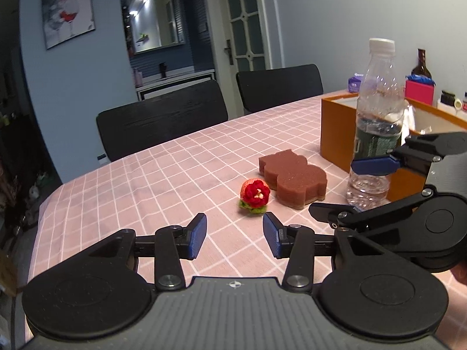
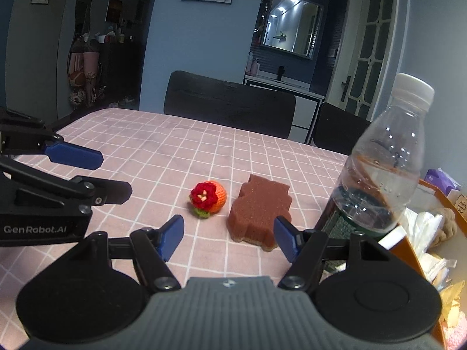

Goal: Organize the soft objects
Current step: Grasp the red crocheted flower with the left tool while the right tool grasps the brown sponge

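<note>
Two soft things sit on the counter beside the water bottle [image 2: 376,175] — a brown sponge [image 2: 259,213] and a yarn ball [image 2: 207,194]. Both look light and squishy; pinch each gently around its middle. Left gripper [image 1: 235,234] and right gripper [image 2: 229,237] — both released, holding nothing.

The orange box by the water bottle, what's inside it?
Inside the orange cardboard box: crumpled white plastic wrappers and a tan plush toy. Its lower contents are hidden beneath them.
</note>
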{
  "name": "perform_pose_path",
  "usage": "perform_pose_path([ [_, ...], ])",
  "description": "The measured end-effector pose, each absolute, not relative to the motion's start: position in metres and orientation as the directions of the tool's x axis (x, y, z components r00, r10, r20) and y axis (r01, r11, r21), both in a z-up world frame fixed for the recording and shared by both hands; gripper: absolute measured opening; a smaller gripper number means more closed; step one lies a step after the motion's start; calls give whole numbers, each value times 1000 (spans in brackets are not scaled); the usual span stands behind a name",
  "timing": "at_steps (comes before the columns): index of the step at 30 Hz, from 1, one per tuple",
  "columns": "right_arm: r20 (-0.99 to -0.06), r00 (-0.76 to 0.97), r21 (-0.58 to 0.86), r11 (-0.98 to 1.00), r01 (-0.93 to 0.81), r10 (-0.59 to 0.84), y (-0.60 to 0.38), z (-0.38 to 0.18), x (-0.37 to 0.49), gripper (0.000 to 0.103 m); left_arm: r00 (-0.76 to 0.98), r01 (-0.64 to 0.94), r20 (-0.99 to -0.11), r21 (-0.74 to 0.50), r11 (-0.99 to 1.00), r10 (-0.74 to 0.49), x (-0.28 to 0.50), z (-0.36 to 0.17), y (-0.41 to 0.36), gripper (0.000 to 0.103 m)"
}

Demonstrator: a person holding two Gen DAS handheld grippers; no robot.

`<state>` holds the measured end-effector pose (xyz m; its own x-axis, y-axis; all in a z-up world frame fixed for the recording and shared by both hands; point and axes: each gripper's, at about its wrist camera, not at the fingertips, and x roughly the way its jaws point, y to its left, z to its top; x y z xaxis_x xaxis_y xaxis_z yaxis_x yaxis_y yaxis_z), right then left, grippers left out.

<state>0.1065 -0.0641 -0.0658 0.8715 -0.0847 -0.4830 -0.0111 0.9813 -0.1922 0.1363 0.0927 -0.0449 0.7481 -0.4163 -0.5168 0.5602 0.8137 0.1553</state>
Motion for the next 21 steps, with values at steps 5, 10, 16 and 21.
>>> perform_pose_path([
  [5, -484, 869, -244, 970, -16, -107, -60, -77, 122, 63, 732, 600, -516, 178, 780, -445, 156, -52, 90, 55],
  [10, -500, 856, -278, 960, -17, -130, -61, -88, 136, 60, 699, 643, -539, 186, 743, -470, 181, -58, 79, 56],
  [16, -481, 859, -376, 926, -21, -176, -61, -97, 150, 60, 606, 719, -593, 123, 684, -530, 215, -65, 55, 63],
  [21, -467, 860, -448, 893, -31, -204, -59, -104, 161, 57, 551, 747, -642, 96, 658, -533, 237, -75, 34, 63],
])
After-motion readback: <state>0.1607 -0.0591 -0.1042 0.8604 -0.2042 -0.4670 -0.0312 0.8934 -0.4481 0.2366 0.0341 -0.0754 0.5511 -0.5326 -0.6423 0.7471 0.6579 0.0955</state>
